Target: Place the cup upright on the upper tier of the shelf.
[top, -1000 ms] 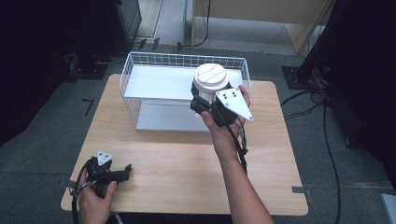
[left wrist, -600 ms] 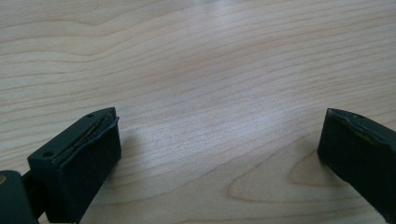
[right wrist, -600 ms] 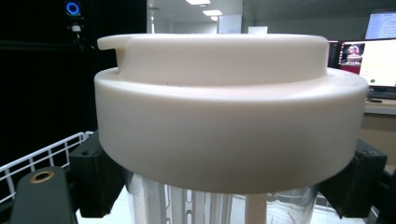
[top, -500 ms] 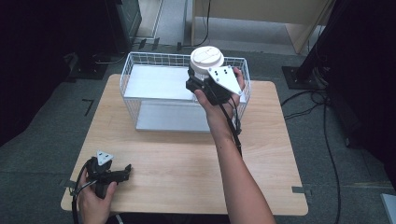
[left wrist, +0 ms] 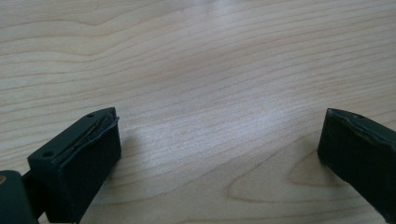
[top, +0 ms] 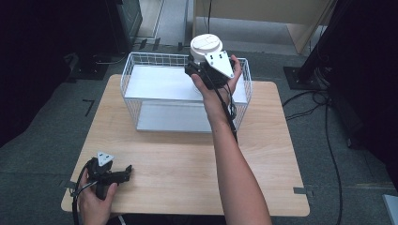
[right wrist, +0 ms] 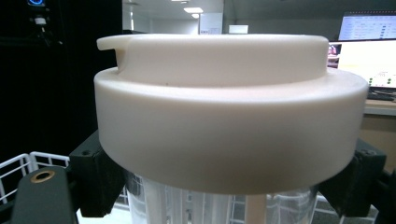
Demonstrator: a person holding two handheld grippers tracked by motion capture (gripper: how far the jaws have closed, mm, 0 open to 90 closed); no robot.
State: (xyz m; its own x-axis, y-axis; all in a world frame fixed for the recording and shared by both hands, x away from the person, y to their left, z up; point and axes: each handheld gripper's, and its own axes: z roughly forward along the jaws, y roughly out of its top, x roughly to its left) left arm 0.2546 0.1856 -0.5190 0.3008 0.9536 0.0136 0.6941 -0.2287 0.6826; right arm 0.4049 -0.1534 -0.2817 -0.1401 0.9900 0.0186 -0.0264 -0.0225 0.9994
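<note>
My right gripper point(top: 202, 65) is shut on a clear jar with a wide white lid point(top: 206, 46), held upright in the air over the back right part of the white wire basket point(top: 141, 101). The right gripper view has the white lid point(right wrist: 229, 112) close up, with a black jaw on each side just below its rim and the clear body under it. At the front left of the wooden table point(top: 187, 164) my left gripper point(top: 123, 172) lies low and open. Its black pads point(left wrist: 84, 158) stand wide apart over bare wood, nothing between them.
The wire basket stands at the back middle of the table and has a white shelf point(top: 155, 82) inside. Black stands and cables point(top: 324, 101) lie on the grey floor to the right. Dark equipment sits behind the table on the left.
My right gripper has carried the jar up and away from me, from the basket's near right side to above its back right part. The left gripper has stayed put.
</note>
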